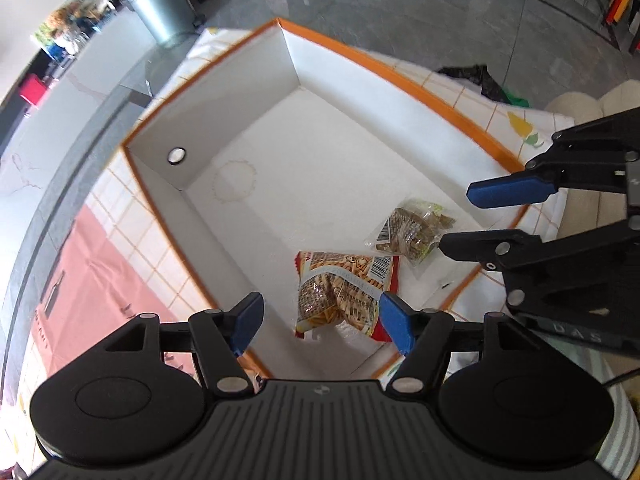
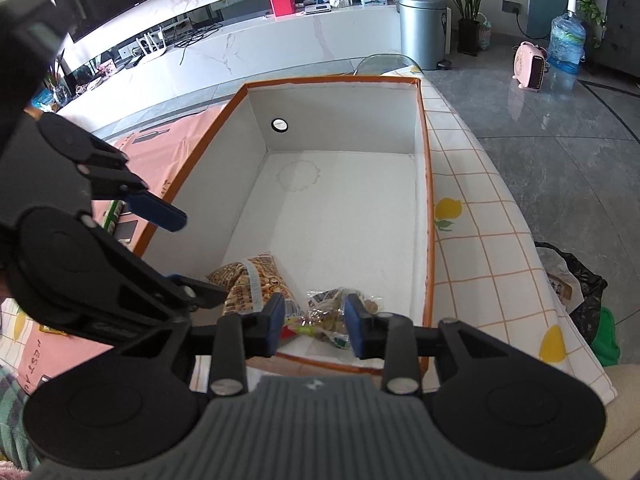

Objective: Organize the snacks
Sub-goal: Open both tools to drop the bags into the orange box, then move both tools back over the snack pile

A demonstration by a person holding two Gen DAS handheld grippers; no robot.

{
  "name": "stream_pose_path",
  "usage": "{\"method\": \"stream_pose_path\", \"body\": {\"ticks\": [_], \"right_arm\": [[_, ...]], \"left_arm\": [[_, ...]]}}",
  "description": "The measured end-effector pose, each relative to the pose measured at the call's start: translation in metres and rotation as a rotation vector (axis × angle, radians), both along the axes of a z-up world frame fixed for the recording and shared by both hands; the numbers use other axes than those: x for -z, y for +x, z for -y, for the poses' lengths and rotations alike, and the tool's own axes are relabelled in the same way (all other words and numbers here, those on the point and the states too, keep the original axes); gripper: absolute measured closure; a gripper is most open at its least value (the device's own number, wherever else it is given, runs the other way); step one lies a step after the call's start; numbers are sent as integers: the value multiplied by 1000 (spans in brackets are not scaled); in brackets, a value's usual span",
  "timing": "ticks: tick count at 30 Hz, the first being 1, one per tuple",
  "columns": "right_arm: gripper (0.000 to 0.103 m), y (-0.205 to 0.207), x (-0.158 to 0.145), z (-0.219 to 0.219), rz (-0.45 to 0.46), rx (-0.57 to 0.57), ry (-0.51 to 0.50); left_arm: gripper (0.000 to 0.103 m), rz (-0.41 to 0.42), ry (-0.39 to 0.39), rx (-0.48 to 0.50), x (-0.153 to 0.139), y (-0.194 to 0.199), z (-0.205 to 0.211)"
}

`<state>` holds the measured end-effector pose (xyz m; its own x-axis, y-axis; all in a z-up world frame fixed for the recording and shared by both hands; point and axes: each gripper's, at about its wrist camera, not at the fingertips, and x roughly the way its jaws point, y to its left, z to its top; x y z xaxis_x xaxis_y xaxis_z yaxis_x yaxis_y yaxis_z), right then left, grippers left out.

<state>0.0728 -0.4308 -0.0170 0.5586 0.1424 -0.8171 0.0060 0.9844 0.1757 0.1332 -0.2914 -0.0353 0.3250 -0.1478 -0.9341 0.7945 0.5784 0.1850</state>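
From the left wrist view, the left claw [image 1: 322,322] hangs over a big white box [image 1: 224,92] with an orange rim. Its two blue pads are wide apart and hold nothing. Right under it a red and yellow snack pack [image 1: 344,292] lies flat on the box floor. Just beside that pack lies a clear snack bag [image 1: 412,234] full of brown bits. The right claw [image 1: 460,220] comes in from the side, and the clear bag is near its lower tip. From the right wrist view, the right claw [image 2: 314,322] is partly apart. The clear snack bag [image 2: 340,306] sits between its pads, and it looks like it is resting on the box floor, let go. The red and yellow snack pack [image 2: 256,280] is next to it, and the left claw [image 2: 200,256] is open above it. The box [image 2: 429,200] stands on a table [image 2: 472,240] with a checked cloth. So I think two snacks are already put away in the near end of the box. Most of the box is still bare. A green pack [image 2: 114,216] peeks out by the box, so more may be left to bring in.
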Motion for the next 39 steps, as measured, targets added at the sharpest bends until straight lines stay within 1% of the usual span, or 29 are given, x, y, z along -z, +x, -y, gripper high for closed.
{"method": "stream_pose_path", "body": {"ticks": [2,3,5,7,9,13,16,18,22,25,27,29,31,33,36,39], "right_arm": [[60,-3,-7,-3,2,13,-1],[58,-6,-11,-5,6,17,-1],[48,-10,-19,-10,18,24,0],[43,-16,-27,-17,31,31,13],[42,-24,-33,-27,53,25,34],[31,-42,-45,-56,118,-3,58],[30,-55,-48,-82,164,-19,81],[29,-64,-46,-99,178,-24,122],[23,-78,-36,-135,218,-34,182],[23,-84,-25,-158,229,-19,211],[23,-86,-18,-171,235,0,209],[23,-89,-14,-184,251,6,178],[23,-90,-8,-195,262,8,149],[23,-86,0,-206,246,2,136],[24,-79,10,-218,215,-26,107],[24,-72,14,-229,208,-47,54]], "left_arm": [[25,32,-36,-21,-15,-6,-12],[25,46,-56,-38,-22,-9,-21],[25,68,-98,-84,-35,-15,-37],[25,89,-139,-151,-47,-23,-57],[25,115,-186,-195,-57,-32,-77],[25,168,-254,-294,-73,-52,-126],[25,217,-281,-390,-80,-65,-163],[25,241,-296,-456,-80,-73,-187],[25,247,-358,-596,-75,-92,-242],[25,252,-405,-675,-69,-106,-273],[25,247,-435,-717,-65,-114,-293],[25,236,-467,-745,-60,-119,-309],[25,222,-500,-750,-54,-123,-319],[25,211,-523,-746,-47,-126,-324],[25,210,-533,-739,-41,-126,-329],[25,221,-547,-737,-38,-122,-333]]}}
